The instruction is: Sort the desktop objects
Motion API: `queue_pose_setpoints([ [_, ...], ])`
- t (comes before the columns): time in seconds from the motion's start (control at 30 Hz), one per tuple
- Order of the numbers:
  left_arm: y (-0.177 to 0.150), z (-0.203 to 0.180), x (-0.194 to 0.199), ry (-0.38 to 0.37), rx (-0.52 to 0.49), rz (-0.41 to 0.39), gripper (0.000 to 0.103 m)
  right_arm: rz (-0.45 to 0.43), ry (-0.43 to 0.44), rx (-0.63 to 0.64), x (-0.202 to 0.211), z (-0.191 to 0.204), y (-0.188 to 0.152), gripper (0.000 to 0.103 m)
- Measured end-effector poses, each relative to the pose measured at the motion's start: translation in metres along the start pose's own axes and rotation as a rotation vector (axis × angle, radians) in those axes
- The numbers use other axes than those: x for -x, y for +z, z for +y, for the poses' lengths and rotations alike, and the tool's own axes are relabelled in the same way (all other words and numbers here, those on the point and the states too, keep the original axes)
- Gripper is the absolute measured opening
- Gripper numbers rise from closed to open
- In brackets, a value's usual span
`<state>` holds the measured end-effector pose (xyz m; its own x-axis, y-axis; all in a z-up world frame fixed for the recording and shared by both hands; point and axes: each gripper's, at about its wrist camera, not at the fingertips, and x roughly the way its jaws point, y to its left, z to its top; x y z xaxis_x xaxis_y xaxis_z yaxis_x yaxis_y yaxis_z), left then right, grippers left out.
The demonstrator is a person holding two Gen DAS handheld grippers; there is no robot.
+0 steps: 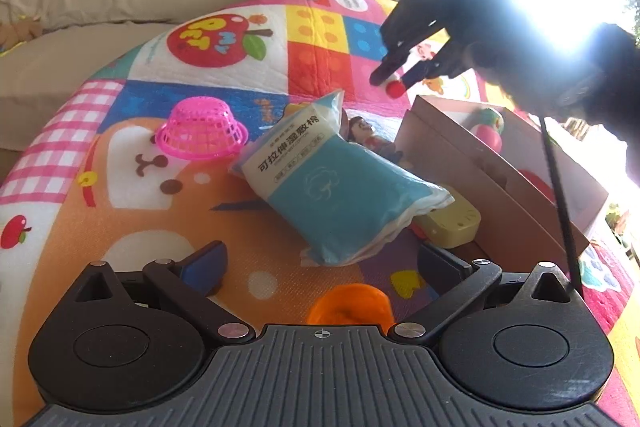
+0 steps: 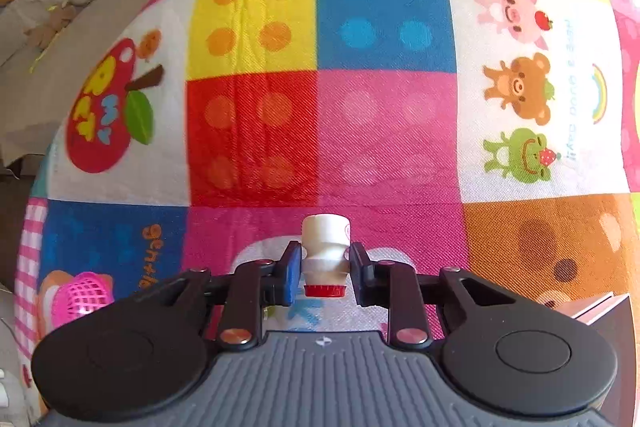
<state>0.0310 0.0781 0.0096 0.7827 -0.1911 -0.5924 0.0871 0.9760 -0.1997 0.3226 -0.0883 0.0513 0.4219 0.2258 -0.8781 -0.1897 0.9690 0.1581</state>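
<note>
White bottle (image 2: pixel 325 251), one, apparently clamped in right tongs (image 2: pixel 323 269); left tongs (image 1: pixel 320 263) apart.

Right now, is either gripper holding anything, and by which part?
Right gripper: small white bottle, jaws at its narrow waist, red cap toward the camera. Left gripper: nothing.

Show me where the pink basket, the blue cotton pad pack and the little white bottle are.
pink basket (image 1: pixel 200 131): left wrist view, on its upturned mesh side.
blue cotton pad pack (image 1: pixel 340 187): left wrist view, on its blue front.
little white bottle (image 2: pixel 326 251): right wrist view, on its waist.
</note>
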Motion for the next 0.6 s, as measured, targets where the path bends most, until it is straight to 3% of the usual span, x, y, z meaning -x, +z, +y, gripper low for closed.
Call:
queue_pose_setpoints([
  [0.17, -0.002, -0.004, 0.004, 0.025, -0.024, -0.001, 0.103, -0.101, 0.228, 0.063, 0.103, -0.003, -0.059, 0.025],
  [0.33, -0.002, -0.002, 0.006, 0.084, -0.006, 0.003, 0.103, -0.114, 0.298, 0.156, 0.175, -0.035, -0.169, 0.025],
  [0.47, -0.003, -0.009, 0.009, 0.107, -0.005, 0.018, 0.103, -0.034, 0.337, 0.157, 0.178, -0.055, -0.243, 0.025],
  [0.6, -0.010, -0.023, 0.018, 0.098, -0.061, 0.036, 0.103, -0.029, 0.257, 0.155, 0.150, -0.066, -0.279, 0.027],
])
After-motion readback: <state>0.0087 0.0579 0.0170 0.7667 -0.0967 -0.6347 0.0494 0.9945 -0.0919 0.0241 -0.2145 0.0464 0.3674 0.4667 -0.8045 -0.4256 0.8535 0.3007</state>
